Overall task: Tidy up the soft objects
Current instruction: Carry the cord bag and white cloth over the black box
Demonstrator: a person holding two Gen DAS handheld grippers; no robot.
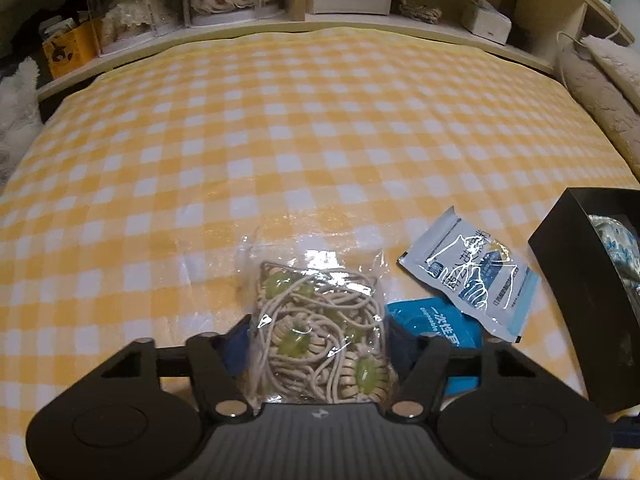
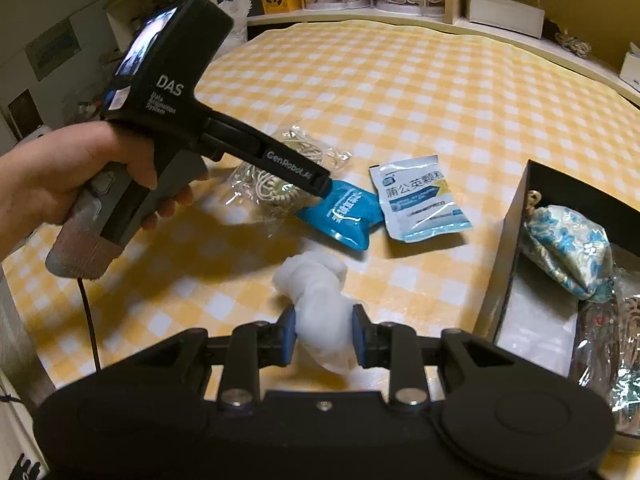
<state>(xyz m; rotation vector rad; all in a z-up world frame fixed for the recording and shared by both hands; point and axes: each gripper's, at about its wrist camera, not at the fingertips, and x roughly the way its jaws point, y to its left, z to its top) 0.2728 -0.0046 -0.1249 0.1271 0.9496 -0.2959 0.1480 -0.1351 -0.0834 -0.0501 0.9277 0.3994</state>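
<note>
A clear bag of beige cord and green beads [image 1: 320, 332] lies on the yellow checked cloth [image 1: 280, 140]. My left gripper [image 1: 318, 344] is closed around it, its blue pads touching both sides of the bag. From the right wrist view the same bag [image 2: 272, 188] shows under the left tool, which a hand [image 2: 72, 168] holds. My right gripper [image 2: 324, 336] is shut on a white fluffy wad [image 2: 316, 296] just above the cloth. A blue packet [image 2: 340, 216] and a white-and-blue sachet [image 2: 424, 200] lie beside the bag.
A black open box [image 2: 504, 264] stands at the right, holding a blue brocade pouch [image 2: 568, 248] and other bagged items. In the left wrist view the box [image 1: 580, 280] is close on the right. Shelves with doll cases [image 1: 160, 4] run along the far edge.
</note>
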